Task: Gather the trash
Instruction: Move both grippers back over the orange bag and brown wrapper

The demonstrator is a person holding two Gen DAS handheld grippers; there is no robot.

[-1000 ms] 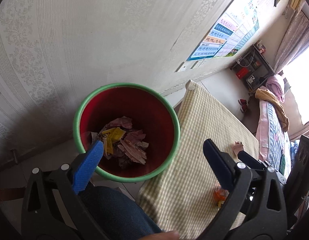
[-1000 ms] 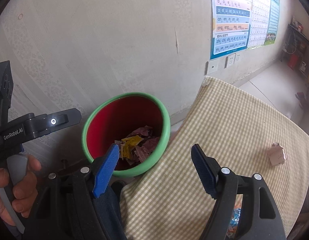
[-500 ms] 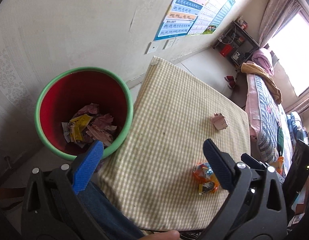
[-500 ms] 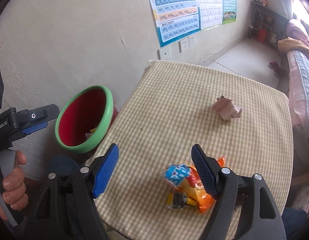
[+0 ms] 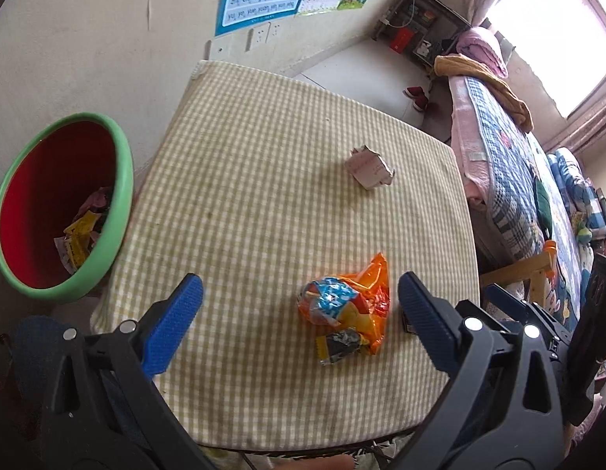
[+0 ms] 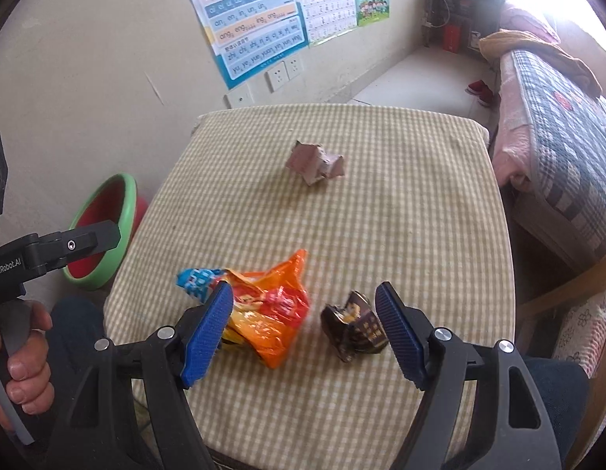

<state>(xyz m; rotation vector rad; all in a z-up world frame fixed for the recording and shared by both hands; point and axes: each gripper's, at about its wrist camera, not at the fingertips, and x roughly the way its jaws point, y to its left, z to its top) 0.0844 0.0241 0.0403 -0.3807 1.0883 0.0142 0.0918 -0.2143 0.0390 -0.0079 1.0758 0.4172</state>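
An orange and blue snack wrapper (image 5: 348, 303) (image 6: 263, 309) lies crumpled on the checked table (image 5: 263, 180) (image 6: 401, 215). A dark brown wrapper (image 6: 354, 327) sits just right of it. A crumpled pinkish paper (image 5: 369, 168) (image 6: 314, 164) rests farther back. My left gripper (image 5: 299, 309) hangs open above the orange wrapper, holding nothing. My right gripper (image 6: 303, 313) is open over the gap between the orange and dark wrappers, also holding nothing. The red bin with a green rim (image 5: 122, 180) (image 6: 126, 211) stands on the floor left of the table, with paper scraps inside.
A wall with posters (image 6: 256, 19) and sockets runs behind the table. A bed with a patterned quilt (image 5: 510, 149) (image 6: 557, 117) stands along the right. A hand (image 6: 17, 356) grips the left tool's handle at lower left. A knee in blue trousers shows under the table's near edge.
Both grippers have swung right, away from over the bin to above the table. The wrappers and crumpled paper have come into view and the bin has slid to the left edge.
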